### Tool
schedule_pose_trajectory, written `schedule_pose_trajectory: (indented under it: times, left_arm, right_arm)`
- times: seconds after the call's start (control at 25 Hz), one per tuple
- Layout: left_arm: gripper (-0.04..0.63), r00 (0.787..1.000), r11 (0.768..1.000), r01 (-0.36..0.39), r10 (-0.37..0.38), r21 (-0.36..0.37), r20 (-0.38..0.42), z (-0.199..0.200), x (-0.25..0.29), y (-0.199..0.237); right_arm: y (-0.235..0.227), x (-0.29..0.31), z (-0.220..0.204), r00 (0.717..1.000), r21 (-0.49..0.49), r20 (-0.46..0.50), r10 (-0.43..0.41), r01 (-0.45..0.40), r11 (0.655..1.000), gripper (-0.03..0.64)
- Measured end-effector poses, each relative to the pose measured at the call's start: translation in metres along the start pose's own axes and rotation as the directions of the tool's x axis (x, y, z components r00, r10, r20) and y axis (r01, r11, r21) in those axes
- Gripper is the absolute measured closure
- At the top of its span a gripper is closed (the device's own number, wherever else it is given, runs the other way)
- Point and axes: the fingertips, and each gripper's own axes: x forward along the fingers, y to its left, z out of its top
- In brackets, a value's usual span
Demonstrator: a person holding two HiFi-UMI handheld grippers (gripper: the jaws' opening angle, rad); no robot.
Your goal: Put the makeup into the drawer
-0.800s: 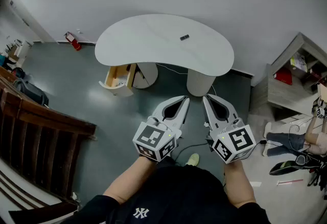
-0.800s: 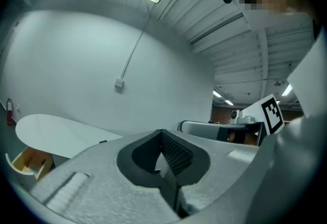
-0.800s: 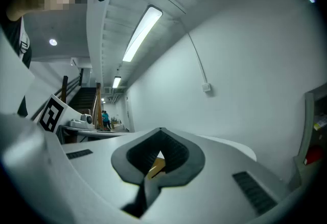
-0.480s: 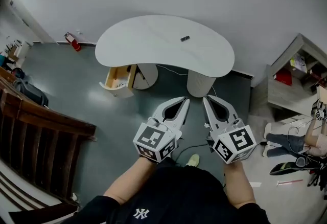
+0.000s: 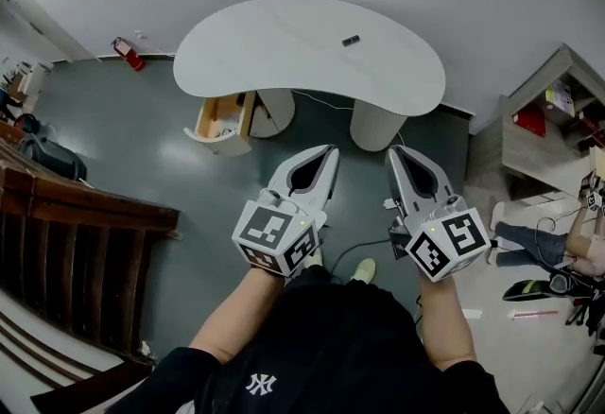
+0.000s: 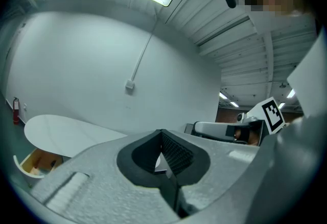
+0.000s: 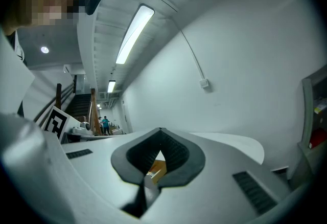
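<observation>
Both claws are pressed fully shut and hold nothing: the left gripper (image 5: 328, 153) and the right gripper (image 5: 397, 154) point level, side by side. At twelve o'clock from them stands a white curved table (image 5: 284, 58), well apart. On its top, toward one o'clock, lies a small dark item (image 5: 351, 41), probably the makeup, though it is too small to be sure. Under the table's left end, at about eleven o'clock, a wooden drawer (image 5: 219, 129) hangs open. The approach looks like the step in hand. To do it well, come in close, part one claw's jaws before reaching, and take the item across its narrow sides, leaving the other claw free near the drawer.
</observation>
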Motion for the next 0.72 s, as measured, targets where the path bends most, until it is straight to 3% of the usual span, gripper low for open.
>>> schedule_pose_trajectory:
  times: [0.72]
  left_arm:
    - [0.586,0.996,0.996,0.086,-0.086,-0.002,-0.023,0.003,-0.011,0.074]
  right_arm:
    - [0.038,0.069,-0.017,0.996,-0.014,-0.015,-0.089,0.089,0.996,0.601]
